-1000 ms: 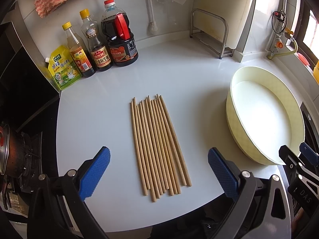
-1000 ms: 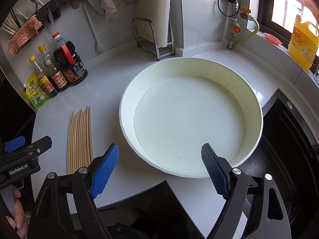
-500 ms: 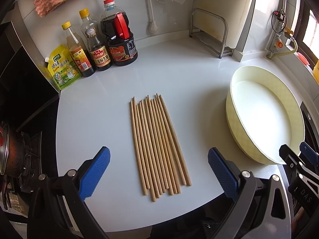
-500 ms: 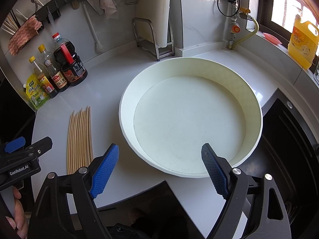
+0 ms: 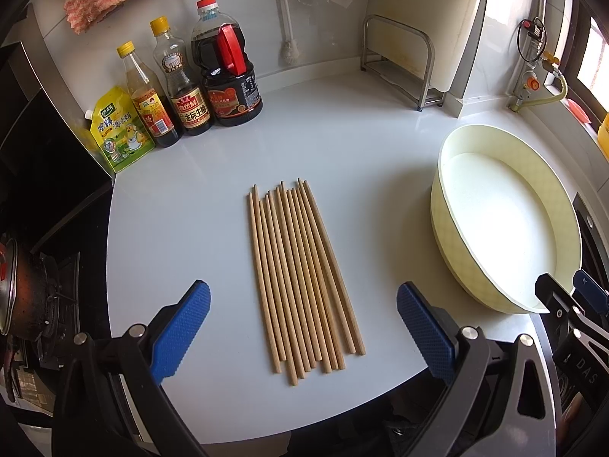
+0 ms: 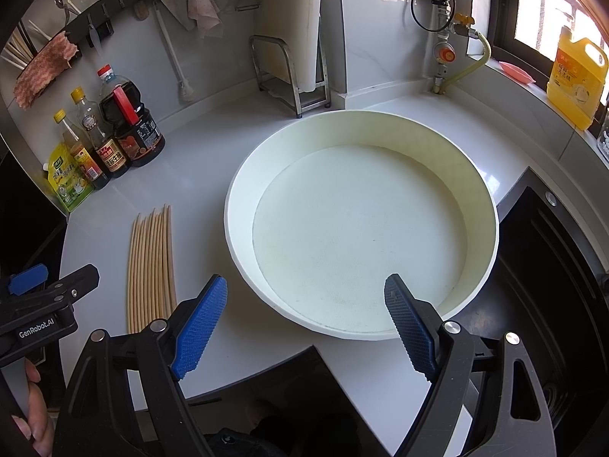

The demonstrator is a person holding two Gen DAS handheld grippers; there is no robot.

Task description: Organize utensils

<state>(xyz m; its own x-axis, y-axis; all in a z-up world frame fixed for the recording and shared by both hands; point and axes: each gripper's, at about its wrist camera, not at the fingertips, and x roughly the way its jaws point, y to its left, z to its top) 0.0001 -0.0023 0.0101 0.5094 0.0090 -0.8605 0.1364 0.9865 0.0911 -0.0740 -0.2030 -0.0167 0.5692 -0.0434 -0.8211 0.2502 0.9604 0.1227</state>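
Several wooden chopsticks (image 5: pixel 300 278) lie side by side in a flat row on the white counter (image 5: pixel 182 205), pointing away from me. My left gripper (image 5: pixel 304 327) hovers open above their near ends, nothing between its blue pads. A round cream basin (image 5: pixel 506 224) stands to the right of the chopsticks, with nothing in it. In the right wrist view the basin (image 6: pixel 361 228) fills the middle and my right gripper (image 6: pixel 306 327) stands open over its near rim, holding nothing. The chopsticks (image 6: pixel 152 262) show at the left there.
Sauce bottles (image 5: pixel 190 76) and a yellow-green pouch (image 5: pixel 118 129) line the back left wall. A metal rack (image 5: pixel 403 64) holding a cutting board stands at the back. A stove with a pot (image 5: pixel 23 289) lies left, a dark sink (image 6: pixel 552 266) right. A yellow jug (image 6: pixel 576 80) sits on the sill.
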